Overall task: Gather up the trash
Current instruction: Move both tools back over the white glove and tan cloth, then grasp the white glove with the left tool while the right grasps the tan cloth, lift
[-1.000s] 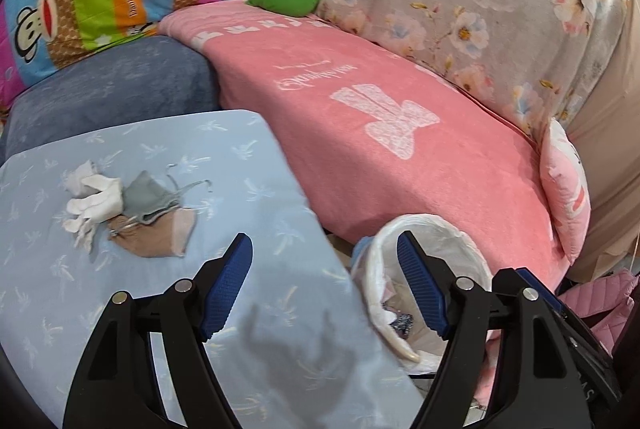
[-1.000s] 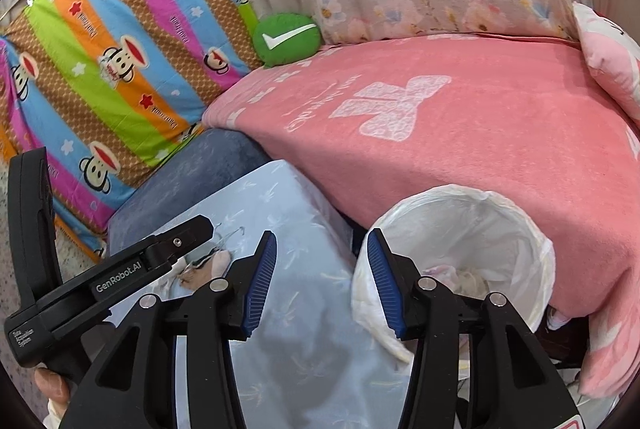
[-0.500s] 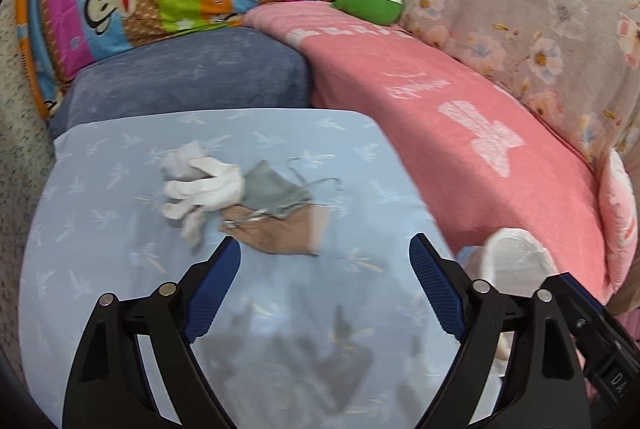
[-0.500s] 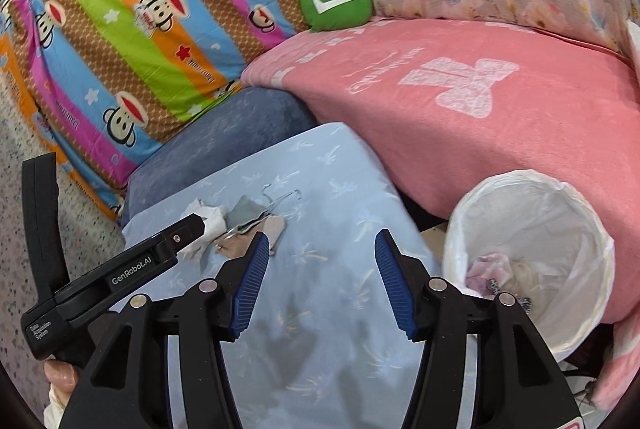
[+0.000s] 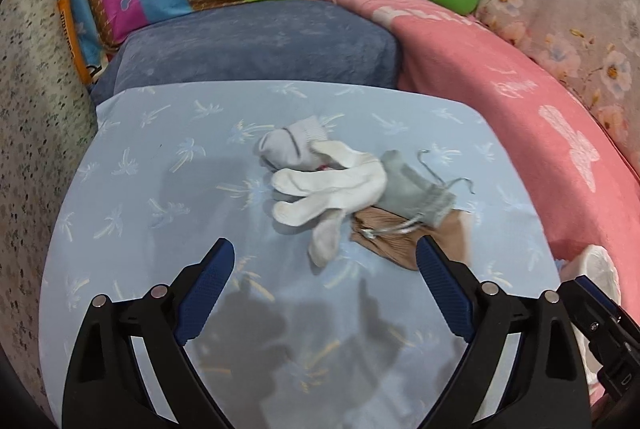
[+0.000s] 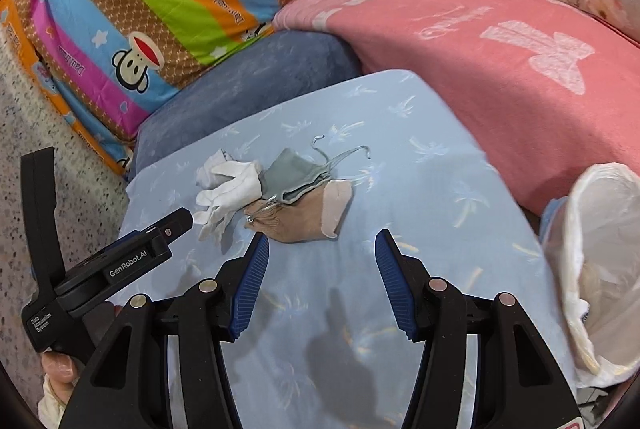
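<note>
One pile of white, grey and tan socks (image 5: 352, 197) lies on the light-blue palm-print counter (image 5: 160, 197), just beyond both grippers' spread-apart, empty fingers (image 5: 208, 289).

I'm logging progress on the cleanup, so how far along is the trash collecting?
Done: the lined trash bin already holds some items. In hand: nothing; the left gripper and right gripper are both open and empty, hovering over the blue cloth. Left: the pile of white socks, gray sock and tan sock lies untouched.
</note>
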Available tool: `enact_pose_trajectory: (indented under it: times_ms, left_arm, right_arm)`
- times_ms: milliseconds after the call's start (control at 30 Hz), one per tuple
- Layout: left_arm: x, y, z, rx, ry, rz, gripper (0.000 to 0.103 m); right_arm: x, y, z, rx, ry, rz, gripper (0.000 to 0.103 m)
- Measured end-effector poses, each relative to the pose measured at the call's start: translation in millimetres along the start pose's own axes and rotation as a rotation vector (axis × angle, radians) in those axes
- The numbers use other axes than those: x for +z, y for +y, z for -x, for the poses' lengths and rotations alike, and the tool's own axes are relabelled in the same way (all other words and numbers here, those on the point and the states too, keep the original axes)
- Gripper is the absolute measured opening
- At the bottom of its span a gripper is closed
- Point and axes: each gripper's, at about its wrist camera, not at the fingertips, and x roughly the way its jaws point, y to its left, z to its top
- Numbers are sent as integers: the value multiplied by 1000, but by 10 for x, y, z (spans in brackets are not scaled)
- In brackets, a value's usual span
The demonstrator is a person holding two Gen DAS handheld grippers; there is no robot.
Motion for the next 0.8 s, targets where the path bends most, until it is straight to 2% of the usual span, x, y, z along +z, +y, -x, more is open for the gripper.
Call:
enact_pose_trajectory:
  times_ms: [300,533,600,667,733,800]
  left_arm:
    - [224,97,-493,-52,59,82,88]
    - [199,55,-766,-64,103,92,85]
    - [165,68,-786,-67,108,94,74]
    - [142,80,-828,-88,134,99,51]
    - [128,99,-824,-115,140,110,41]
    - [107,103,-785,-128,138,108,29]
  right_arm:
    - [169,-8,-698,-5,56,-25,55]
    - [169,-21,-1055,-4,95,-55,55]
    - [147,-27,-1106,-1,108,-59,54]
    - [116,-31,-1152,3,120,-64,45]
    - [70,-42,-1195,2,141,-68,28]
    - [17,-65,-1220,7,154,-72,18]
